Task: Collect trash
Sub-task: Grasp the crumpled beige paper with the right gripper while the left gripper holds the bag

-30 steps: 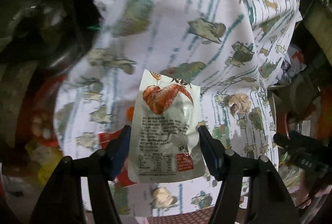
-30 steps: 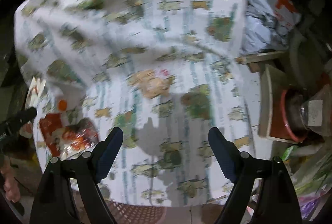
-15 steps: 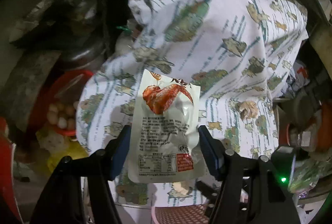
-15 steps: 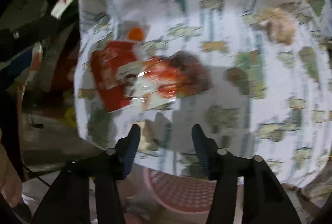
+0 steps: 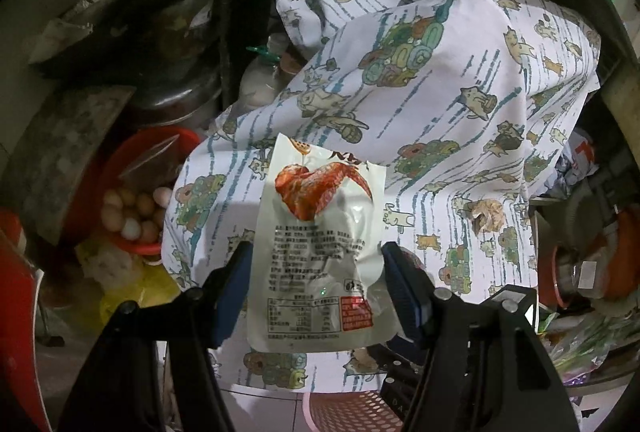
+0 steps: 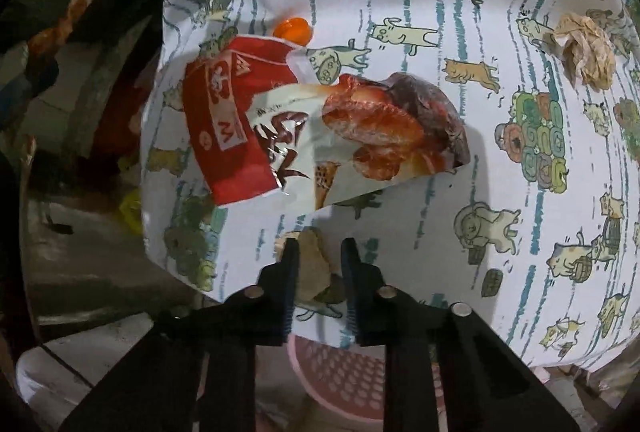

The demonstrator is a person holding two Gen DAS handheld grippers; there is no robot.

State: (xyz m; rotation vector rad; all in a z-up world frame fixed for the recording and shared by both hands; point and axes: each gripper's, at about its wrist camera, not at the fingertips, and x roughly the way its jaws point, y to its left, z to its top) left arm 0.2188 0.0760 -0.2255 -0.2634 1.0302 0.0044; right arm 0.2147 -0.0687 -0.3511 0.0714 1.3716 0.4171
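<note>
Over the cat-print cloth [image 6: 460,192], my right gripper [image 6: 320,264] has just been closing onto a brown scrap [image 6: 314,268], now pinched: another piece collected. My left gripper [image 5: 316,284] grasps the chicken-wing wrapper [image 5: 320,252]. Only the right view shows the red snack packets [image 6: 304,128] waiting.

The chicken-wing snack pouch [image 5: 316,256] is glossy, crinkled plastic film, as is the red wrapper [image 6: 236,120]. The cat-print tablecloth [image 6: 460,172] looks matt woven cloth. The crumpled tissue [image 6: 584,52] is soft, rough paper.

Home kitchen — eggs [image 5: 132,212], pot [image 5: 176,80], tablecloth [image 5: 440,104]
</note>
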